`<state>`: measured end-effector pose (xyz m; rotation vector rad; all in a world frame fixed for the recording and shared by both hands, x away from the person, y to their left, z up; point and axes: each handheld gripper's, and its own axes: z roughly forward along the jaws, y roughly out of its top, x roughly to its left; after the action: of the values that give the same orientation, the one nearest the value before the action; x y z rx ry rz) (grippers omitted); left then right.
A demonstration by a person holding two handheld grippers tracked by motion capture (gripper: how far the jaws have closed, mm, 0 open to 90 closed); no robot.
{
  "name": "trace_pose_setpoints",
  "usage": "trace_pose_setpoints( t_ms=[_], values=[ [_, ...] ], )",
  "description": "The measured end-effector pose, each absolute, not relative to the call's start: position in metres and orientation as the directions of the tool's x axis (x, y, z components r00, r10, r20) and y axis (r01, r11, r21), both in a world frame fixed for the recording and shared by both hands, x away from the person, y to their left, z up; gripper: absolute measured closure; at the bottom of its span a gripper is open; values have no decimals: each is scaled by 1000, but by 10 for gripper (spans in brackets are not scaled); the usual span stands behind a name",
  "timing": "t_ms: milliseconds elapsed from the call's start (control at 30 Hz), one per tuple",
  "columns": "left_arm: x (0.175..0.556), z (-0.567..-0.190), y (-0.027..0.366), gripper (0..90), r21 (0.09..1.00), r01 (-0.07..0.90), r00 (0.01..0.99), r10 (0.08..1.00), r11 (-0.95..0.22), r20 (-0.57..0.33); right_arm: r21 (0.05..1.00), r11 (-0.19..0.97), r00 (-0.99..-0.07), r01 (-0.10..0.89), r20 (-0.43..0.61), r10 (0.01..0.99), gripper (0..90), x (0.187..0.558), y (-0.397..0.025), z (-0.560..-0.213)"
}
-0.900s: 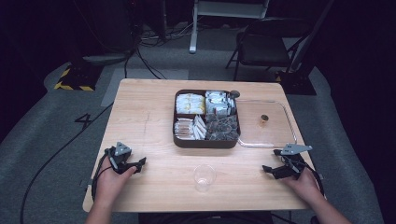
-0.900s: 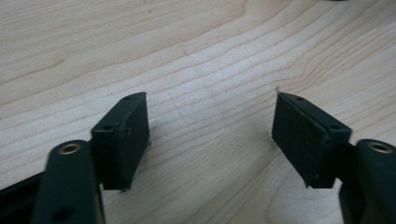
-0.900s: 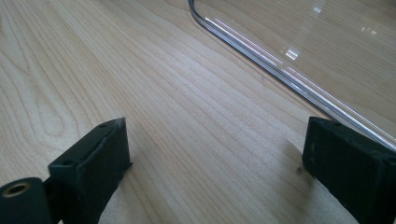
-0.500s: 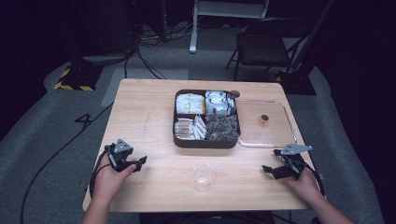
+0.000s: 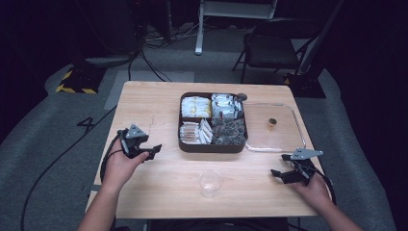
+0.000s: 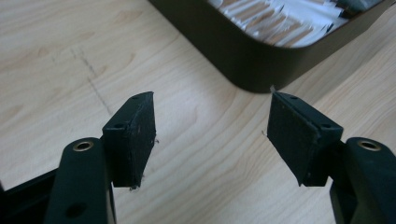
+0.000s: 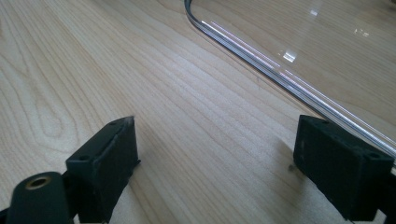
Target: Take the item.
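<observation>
In the high view the left hand-held gripper (image 5: 153,150) sits at the middle left of the frame, low over the table (image 5: 149,101), with its jaws pointing right toward the tray (image 5: 212,147). Its jaws stand wide apart and hold nothing; in the left gripper view (image 6: 210,135) bare wood shows between them, and the dark rounded corner of the tray (image 6: 243,60) lies just past their tips at upper centre, near but not touching. White and brown packets (image 6: 280,21) show over the tray's wall at the top right of that view.

The right hand-held gripper (image 5: 279,174) is at the lower right of the high view, jaws pointing left, also spread wide and empty. In the right gripper view (image 7: 215,158) wood lies between the jaws, and the rim of the clear lid (image 7: 261,58) runs from the top centre down to the right, passing just beside the right jaw.

The tray stands at the centre of the high view, with four compartments full of packets. The clear lid (image 5: 294,144) lies flat just right of it, with a small brown knob (image 5: 272,123) on it. A clear cup (image 5: 210,183) stands upright at lower centre, between the two grippers and well apart from both.
</observation>
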<state>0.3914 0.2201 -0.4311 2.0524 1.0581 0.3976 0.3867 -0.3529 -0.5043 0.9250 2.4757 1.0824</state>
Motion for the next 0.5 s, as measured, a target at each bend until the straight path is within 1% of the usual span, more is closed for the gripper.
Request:
trace_pose_setpoints(
  t_ms=[67,100,200,267,367,500],
  values=[
    [395,-428,219,332,759,547,612,787,-352,-75,735,513,-754,443,-4,657,142,387,-353,-504],
    [403,-423,216,332,763,537,624,778,-360,-72,736,513,-755,442,-4,655,146,387,-353,-504],
    [412,-415,211,332,765,521,630,776,-378,-46,737,514,-758,438,-5,653,150,387,-354,-504],
    [415,-413,209,332,768,518,631,775,-377,-46,738,514,-758,438,-5,653,152,387,-354,-504],
    [421,-406,204,332,780,507,639,768,-367,-54,742,502,-746,444,-4,666,194,387,-355,-504],
    [429,-398,195,332,786,486,657,753,-383,-40,743,499,-744,446,-3,668,199,387,-355,-504]
  ],
)
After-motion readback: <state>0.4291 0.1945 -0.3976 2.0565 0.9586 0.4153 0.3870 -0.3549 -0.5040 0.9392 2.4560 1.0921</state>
